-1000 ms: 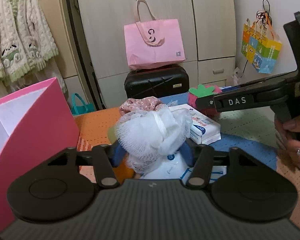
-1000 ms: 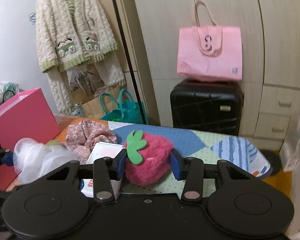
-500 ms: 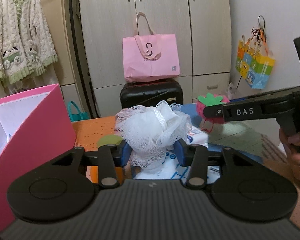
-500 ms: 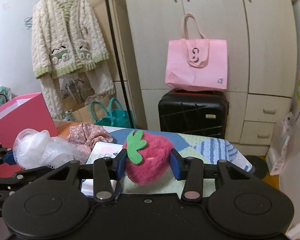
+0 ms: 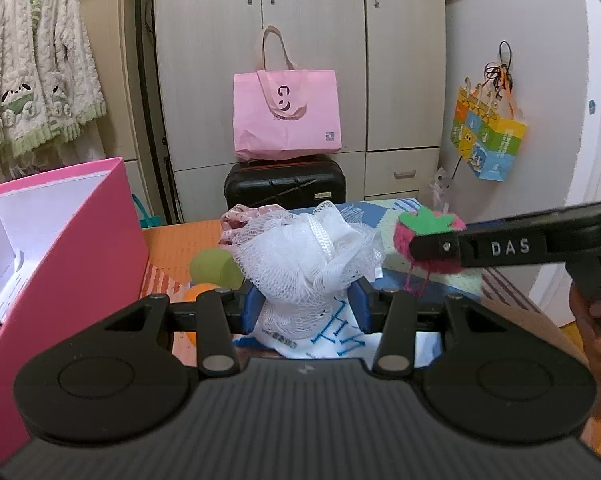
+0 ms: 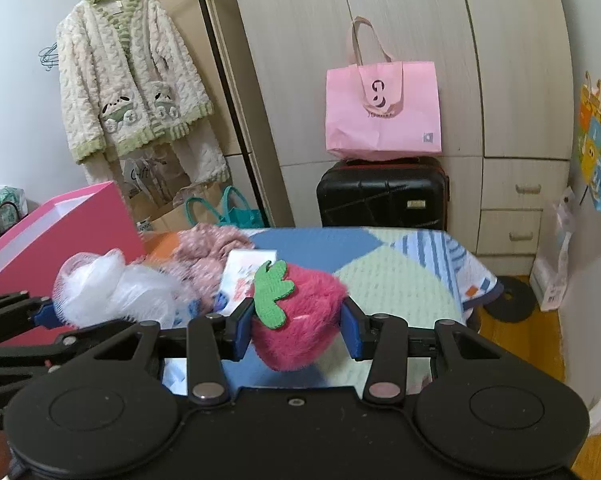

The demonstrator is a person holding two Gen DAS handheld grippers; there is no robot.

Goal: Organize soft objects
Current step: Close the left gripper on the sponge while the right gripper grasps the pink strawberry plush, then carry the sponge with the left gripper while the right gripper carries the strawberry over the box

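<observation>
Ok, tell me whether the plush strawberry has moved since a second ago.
Yes. In the right wrist view the plush strawberry, clamped in the right gripper, has risen off the patchwork cloth and now hangs above it.

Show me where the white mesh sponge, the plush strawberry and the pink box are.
Mesh sponge (image 5: 304,256), left wrist view, middle of the netting.
Plush strawberry (image 6: 300,336), right wrist view, red fuzzy body.
Pink box (image 5: 80,256), left wrist view, outer side wall.

One white mesh bath puff (image 5: 308,256), one fuzzy pink strawberry plush (image 6: 298,322), one pink floral cloth (image 6: 208,248), one green round sponge (image 5: 215,268), one open pink box (image 5: 60,240) and two black grippers are being counted.
</observation>
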